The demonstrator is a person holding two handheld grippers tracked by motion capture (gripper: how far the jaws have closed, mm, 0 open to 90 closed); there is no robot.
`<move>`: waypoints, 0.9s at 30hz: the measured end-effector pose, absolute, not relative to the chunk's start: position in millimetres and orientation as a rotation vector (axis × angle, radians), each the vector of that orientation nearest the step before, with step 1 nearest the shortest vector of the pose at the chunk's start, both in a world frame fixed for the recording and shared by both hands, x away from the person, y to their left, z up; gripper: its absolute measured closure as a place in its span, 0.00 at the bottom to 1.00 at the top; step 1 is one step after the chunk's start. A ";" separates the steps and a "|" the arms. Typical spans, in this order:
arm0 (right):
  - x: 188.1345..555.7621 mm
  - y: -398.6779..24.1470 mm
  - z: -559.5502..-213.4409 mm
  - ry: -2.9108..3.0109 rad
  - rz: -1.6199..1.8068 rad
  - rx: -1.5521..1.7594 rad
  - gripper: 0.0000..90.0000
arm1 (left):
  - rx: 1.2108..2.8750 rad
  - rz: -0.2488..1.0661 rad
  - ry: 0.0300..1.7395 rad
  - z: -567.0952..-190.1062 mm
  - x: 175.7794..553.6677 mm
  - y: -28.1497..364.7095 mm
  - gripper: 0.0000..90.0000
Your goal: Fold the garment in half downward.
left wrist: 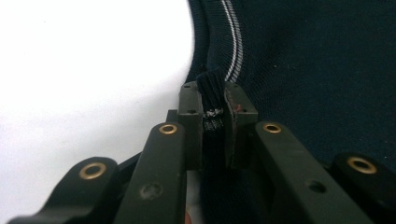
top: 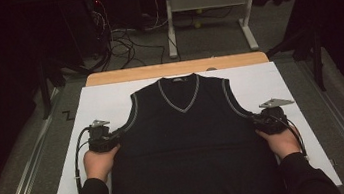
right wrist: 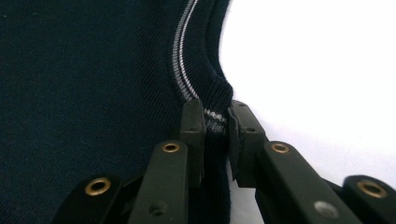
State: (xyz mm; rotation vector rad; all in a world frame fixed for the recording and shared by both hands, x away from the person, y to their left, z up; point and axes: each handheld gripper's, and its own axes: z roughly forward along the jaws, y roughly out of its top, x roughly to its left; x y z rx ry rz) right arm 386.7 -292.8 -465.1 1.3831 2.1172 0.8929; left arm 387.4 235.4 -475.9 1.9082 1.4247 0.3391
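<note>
On white paper (top: 109,97), both tongs (left wrist: 215,116) (right wrist: 215,123) pinch the ribbed armhole edges of a dark knit vest (top: 188,140)

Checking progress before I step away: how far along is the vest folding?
Done: the vest lies flat, front up, on the white sheet. In hand: the left tongs and right tongs each pinch the ribbed edge at the bottom of an armhole. Left: no fold shows yet, so all the folding.
</note>
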 end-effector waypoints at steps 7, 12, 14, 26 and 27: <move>386.1 -292.9 -464.5 2.115 0.898 1.381 0.87 | 1.913 0.345 1.415 -475.4 386.7 235.8 0.84; 385.1 -293.4 -463.1 2.108 0.906 1.373 0.88 | 1.889 0.345 1.412 -473.0 386.0 236.7 0.84; 383.5 -293.4 -460.7 2.091 0.922 1.370 0.93 | 1.850 0.341 1.399 -468.8 384.5 239.3 0.84; 363.4 -301.7 -433.4 2.028 1.050 1.288 0.93 | 1.807 0.378 1.276 -440.0 359.4 251.9 0.84; 359.6 -303.5 -431.3 2.022 1.064 1.283 0.93 | 1.799 0.372 1.267 -438.6 355.3 253.9 0.84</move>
